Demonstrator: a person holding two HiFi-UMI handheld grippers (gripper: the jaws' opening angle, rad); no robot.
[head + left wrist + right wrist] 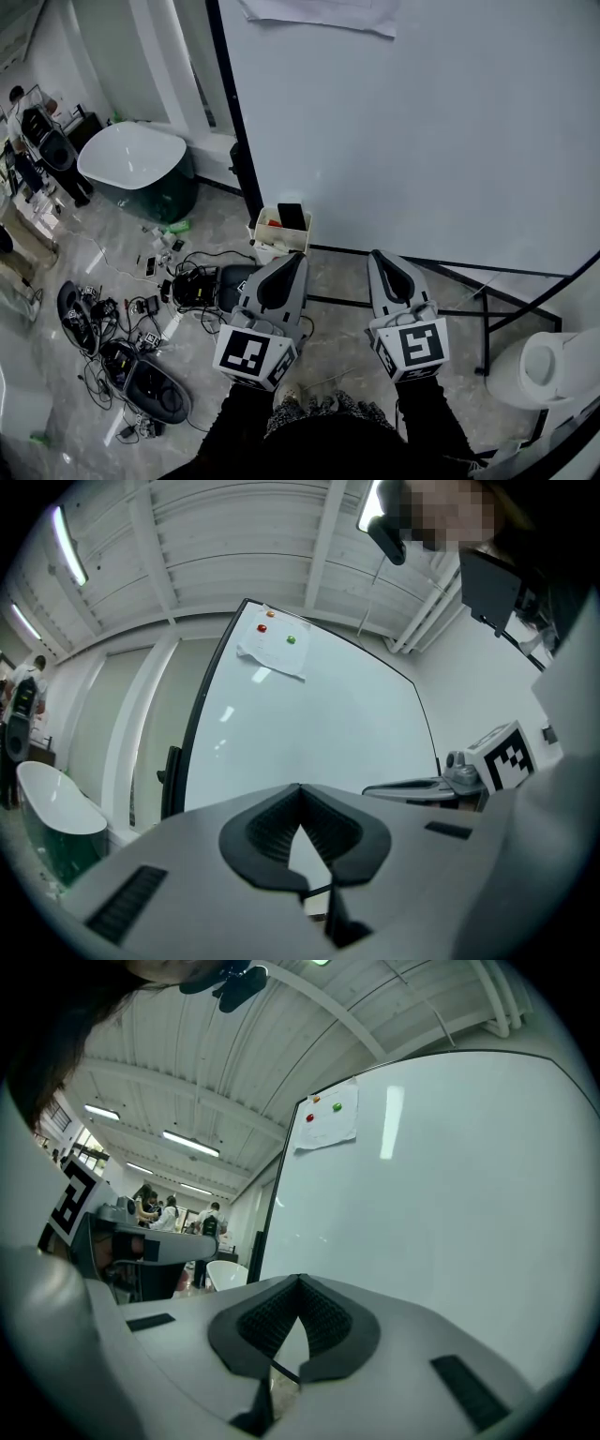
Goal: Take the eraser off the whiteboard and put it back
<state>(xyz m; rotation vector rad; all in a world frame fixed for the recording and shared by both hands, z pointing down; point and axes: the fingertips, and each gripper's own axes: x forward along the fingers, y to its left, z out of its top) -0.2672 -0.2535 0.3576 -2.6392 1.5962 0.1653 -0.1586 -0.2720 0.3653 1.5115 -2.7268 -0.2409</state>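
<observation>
Pointing toward the big white, black-framed whiteboard (422, 141), the left claw (298, 256) and the right claw (377, 254) are each pressed together with nothing between them. They are side by side, apart from each other and clear of the board. By the whiteboard's lower left corner, a small cream box (267, 246) holds a black rectangular block (292, 216). It may be the eraser, but I cannot tell.

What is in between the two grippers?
In the head view, only floor and a thin black bar lie between the left gripper and right gripper.
</observation>
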